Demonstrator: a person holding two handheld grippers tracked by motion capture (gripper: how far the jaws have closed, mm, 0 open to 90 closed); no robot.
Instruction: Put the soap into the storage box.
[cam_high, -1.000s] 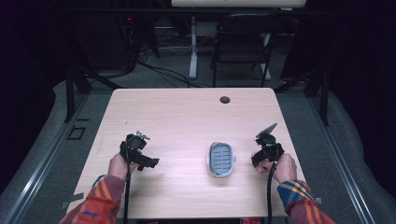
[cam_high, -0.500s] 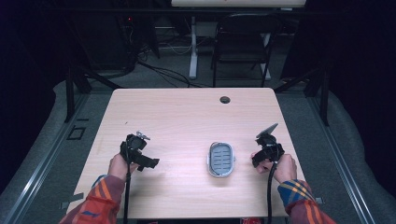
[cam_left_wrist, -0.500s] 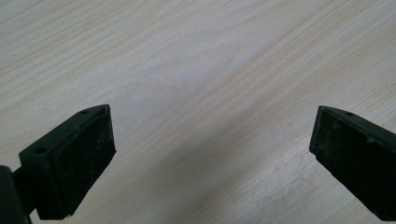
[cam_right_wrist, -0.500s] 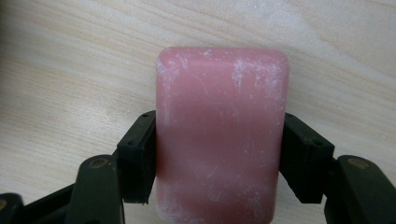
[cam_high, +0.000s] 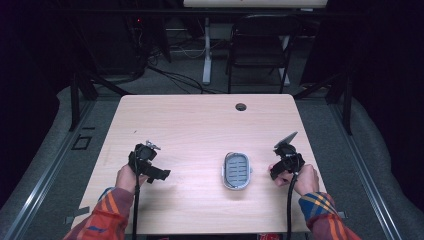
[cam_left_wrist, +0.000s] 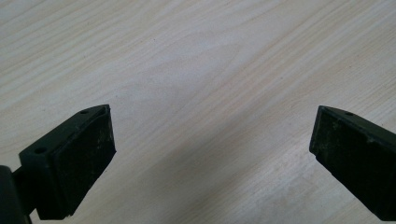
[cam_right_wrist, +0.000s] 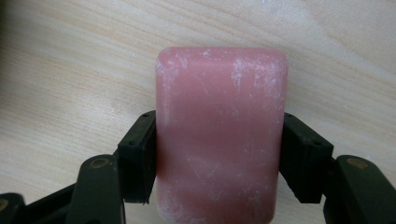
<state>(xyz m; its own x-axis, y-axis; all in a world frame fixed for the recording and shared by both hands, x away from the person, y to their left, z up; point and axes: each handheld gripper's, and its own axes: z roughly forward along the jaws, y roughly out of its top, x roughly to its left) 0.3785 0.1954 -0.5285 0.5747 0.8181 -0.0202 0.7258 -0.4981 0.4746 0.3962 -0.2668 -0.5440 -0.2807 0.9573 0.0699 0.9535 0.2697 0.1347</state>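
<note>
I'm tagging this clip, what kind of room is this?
Probably a lab or recording studio: a lone wooden table on grey floor, dark drapes around it, cables and an empty chair behind, a person working handheld grippers.

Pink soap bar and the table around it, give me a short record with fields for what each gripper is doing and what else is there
held item: pink soap bar, rounded corners, whitish scuffs
right gripper: jaws pressed against both long sides of the bar, above the table near its right edge
left gripper: jaws wide apart, nothing between them, over bare wood
soap dish: grey oval, slatted, on the table between the two grippers, nothing in it
table: light wood, round dark cable hole near the far edge
</note>
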